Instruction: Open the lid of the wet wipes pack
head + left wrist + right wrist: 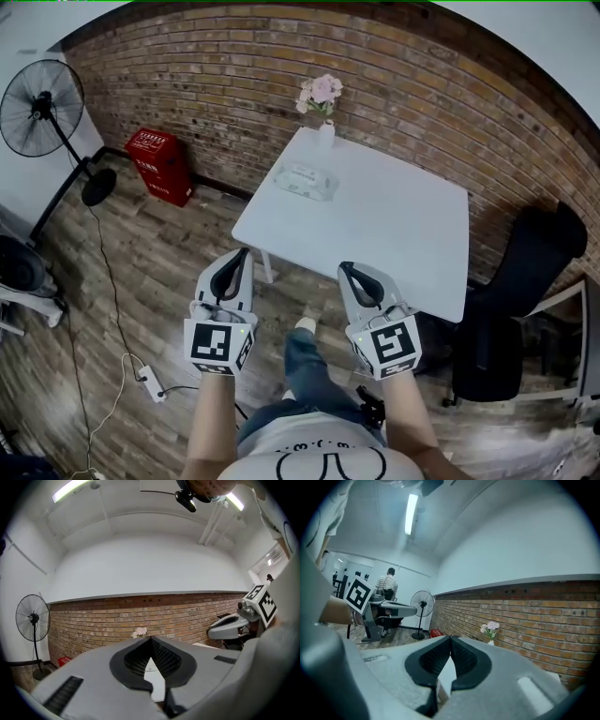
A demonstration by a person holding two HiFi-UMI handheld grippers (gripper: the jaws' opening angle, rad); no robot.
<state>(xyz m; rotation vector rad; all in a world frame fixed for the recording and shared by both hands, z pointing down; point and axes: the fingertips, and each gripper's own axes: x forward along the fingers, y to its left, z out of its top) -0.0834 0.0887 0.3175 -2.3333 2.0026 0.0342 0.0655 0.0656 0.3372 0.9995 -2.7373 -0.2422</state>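
The wet wipes pack (307, 180), a clear flat packet with a white lid, lies on the far left part of the white table (394, 234), below a small vase of pink flowers (322, 101). My left gripper (245, 253) hovers shut and empty over the floor just before the table's near left corner. My right gripper (344, 268) is shut and empty too, at the table's near edge. In the left gripper view the closed tips (151, 639) point level toward the table and the flowers (139, 632); the right gripper view shows its closed tips (450, 638) the same way.
A brick wall (422, 103) runs behind the table. A standing fan (42, 108) and a red box (161, 165) stand at the left, a black chair (525, 291) at the right. A power strip (150, 382) with its cable lies on the wooden floor. A person stands far off in the right gripper view.
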